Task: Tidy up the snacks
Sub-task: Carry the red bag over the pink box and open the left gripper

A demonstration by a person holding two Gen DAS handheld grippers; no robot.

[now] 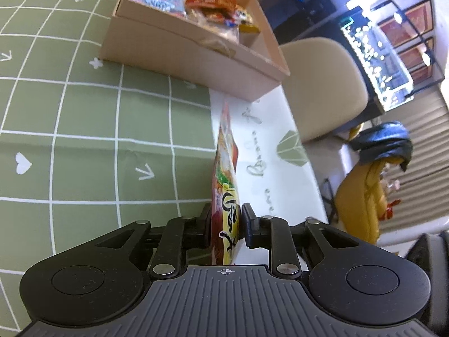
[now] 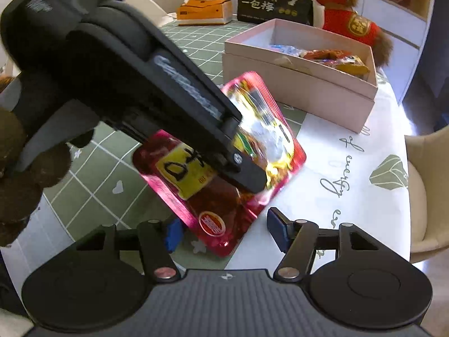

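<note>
Right gripper [image 2: 221, 234]: nearest, jaws apart around the noodle packet's near corner, pads not pressing yet.
Left gripper [image 1: 226, 224]: clamped on noodle packet [image 2: 224, 163], holding it on edge, probably for handover.
Pink box [image 2: 303, 90]: far right, open-topped, half filled.
Room: bare tablecloth [image 1: 84, 140] between; table edge close on right.

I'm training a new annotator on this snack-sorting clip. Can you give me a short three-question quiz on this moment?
1. True or false: the left gripper is clamped on the noodle packet.
2. Which gripper's jaws touch nothing? A left, B right.
3. Fill in: the box already holds ____.

Key: 1 true. 2 B, the right gripper. 3 snacks.
</note>
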